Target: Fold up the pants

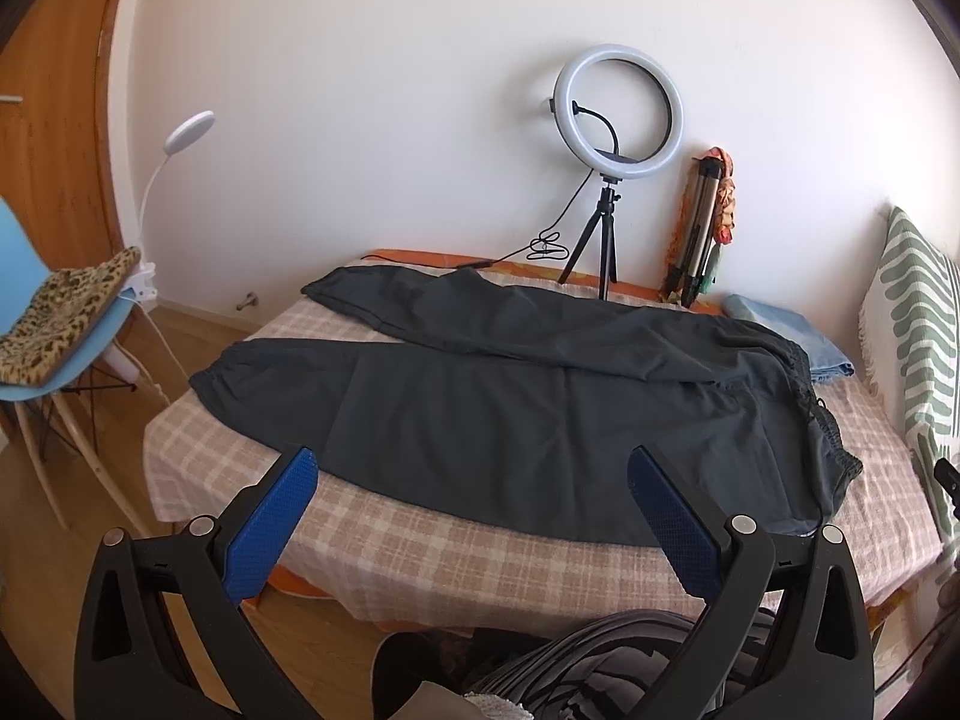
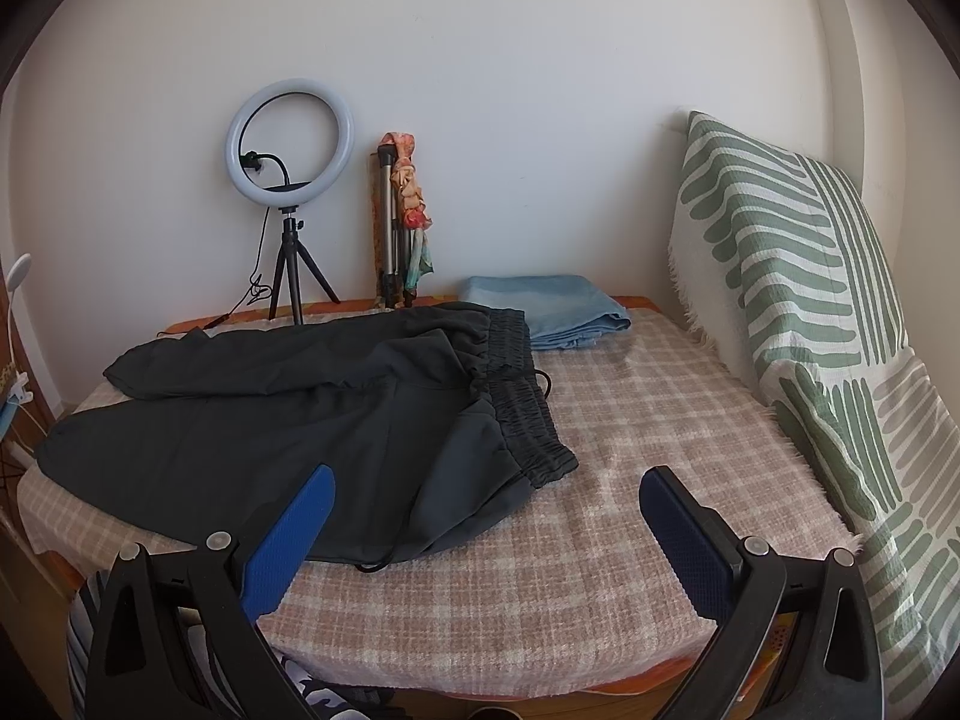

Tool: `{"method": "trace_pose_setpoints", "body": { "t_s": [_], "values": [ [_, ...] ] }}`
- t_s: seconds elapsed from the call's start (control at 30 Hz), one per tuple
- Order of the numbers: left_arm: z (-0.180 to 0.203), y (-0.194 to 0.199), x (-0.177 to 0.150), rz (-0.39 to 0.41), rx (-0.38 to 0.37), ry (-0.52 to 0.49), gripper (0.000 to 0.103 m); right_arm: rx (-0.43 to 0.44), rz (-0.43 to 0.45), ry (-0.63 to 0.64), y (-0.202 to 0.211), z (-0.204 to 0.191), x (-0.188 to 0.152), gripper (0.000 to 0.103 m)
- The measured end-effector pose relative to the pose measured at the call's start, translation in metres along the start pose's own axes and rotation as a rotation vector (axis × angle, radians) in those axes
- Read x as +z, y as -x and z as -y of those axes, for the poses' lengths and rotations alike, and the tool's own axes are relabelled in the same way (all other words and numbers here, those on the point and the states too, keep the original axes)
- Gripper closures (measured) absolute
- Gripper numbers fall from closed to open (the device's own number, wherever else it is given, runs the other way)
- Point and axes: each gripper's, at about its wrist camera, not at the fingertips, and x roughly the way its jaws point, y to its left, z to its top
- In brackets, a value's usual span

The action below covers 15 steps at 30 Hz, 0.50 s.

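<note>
Pants [image 1: 510,414] lie flat on the bed [image 1: 420,564], legs splayed, unfolded. Left gripper [image 1: 474,468] spread wide, empty; near leg just beyond its fingertips. Right gripper [image 2: 487,483] likewise wide, empty; waistband [image 2: 528,420] ahead between its fingers. Best start: pinch cuff and waistband of one leg together, lay it square over the other.
</note>
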Motion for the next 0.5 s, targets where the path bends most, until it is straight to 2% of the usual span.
{"method": "trace_pose_setpoints", "body": {
  "t_s": [0.5],
  "values": [
    [-0.0058,0.0003,-0.0011,0.001,0.003,-0.003,0.0,0.006,-0.009,0.0,-0.0019,-0.0007,0.0005,0.0]
  ]
}}
